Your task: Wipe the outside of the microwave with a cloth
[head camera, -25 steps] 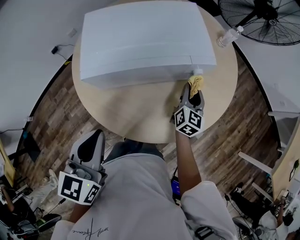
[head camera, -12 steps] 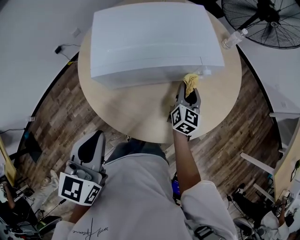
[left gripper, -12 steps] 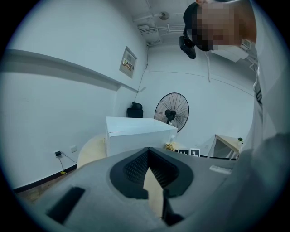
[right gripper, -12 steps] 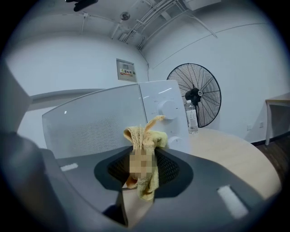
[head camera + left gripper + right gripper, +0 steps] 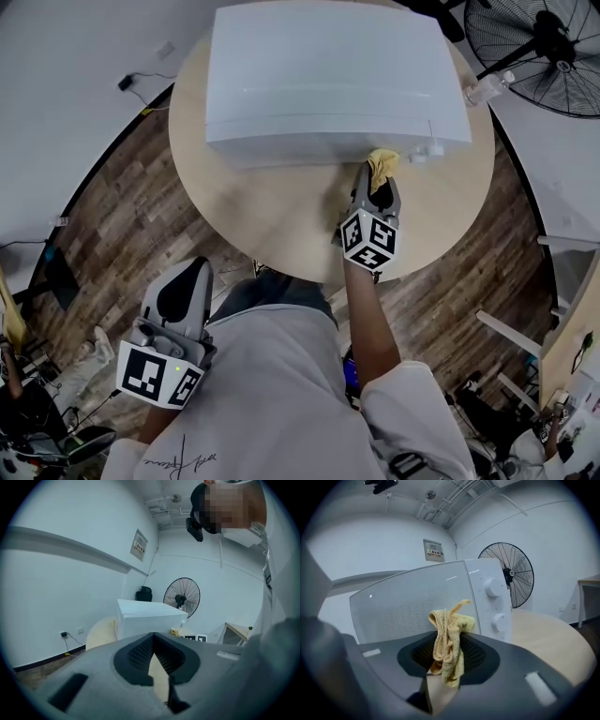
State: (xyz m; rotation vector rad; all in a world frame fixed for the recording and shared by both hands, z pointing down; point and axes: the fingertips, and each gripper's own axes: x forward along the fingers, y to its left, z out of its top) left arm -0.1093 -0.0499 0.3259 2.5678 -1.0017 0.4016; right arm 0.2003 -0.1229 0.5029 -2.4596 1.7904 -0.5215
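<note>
Left gripper – low by the person's side, off the table, jaws together on nothing. Right gripper out over the table at arm's reach, jaws clamped on a bunched yellow cloth that stands up out of them. Cloth sits at the front of the white microwave, at the door's right end, just left of the two knobs – contact not clear. Beyond the microwave's right side: a bottle at the table rim, then a fan on the floor.
</note>
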